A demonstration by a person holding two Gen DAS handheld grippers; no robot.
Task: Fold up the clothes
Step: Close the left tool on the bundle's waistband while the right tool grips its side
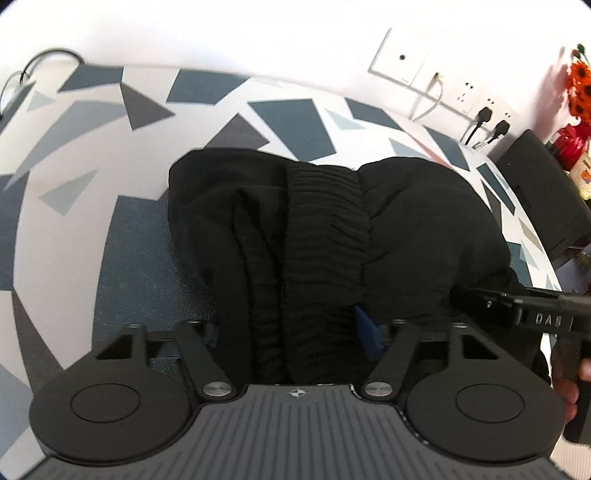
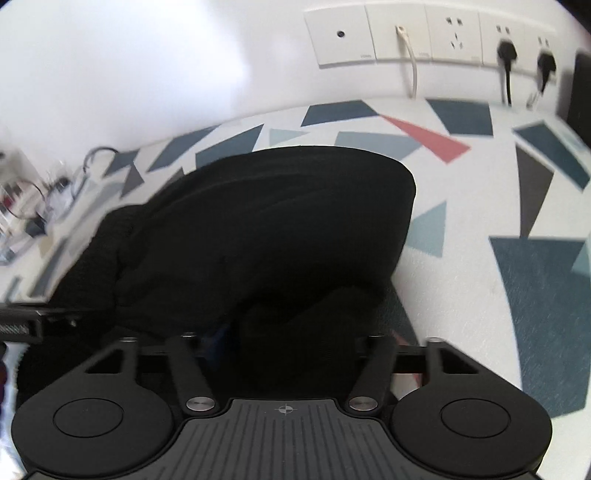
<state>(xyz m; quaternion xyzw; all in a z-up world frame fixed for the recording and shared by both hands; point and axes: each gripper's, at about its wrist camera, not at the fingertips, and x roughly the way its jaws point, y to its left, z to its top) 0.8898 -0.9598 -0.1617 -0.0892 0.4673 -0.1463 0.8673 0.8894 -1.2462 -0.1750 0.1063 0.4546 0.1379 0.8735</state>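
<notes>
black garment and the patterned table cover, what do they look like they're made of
Black garment: soft matte knit or woven fabric, judging by the ribbed, gathered elastic band and limp folds. Patterned table cover: probably a coated or vinyl cloth, given its faint pebbled grain; uncertain.

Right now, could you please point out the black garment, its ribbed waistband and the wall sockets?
black garment [image 2: 266,221]: right wrist view, smooth top fold.
ribbed waistband [image 1: 321,221]: left wrist view, gathered middle.
wall sockets [image 2: 456,35]: right wrist view, empty plate.
</notes>
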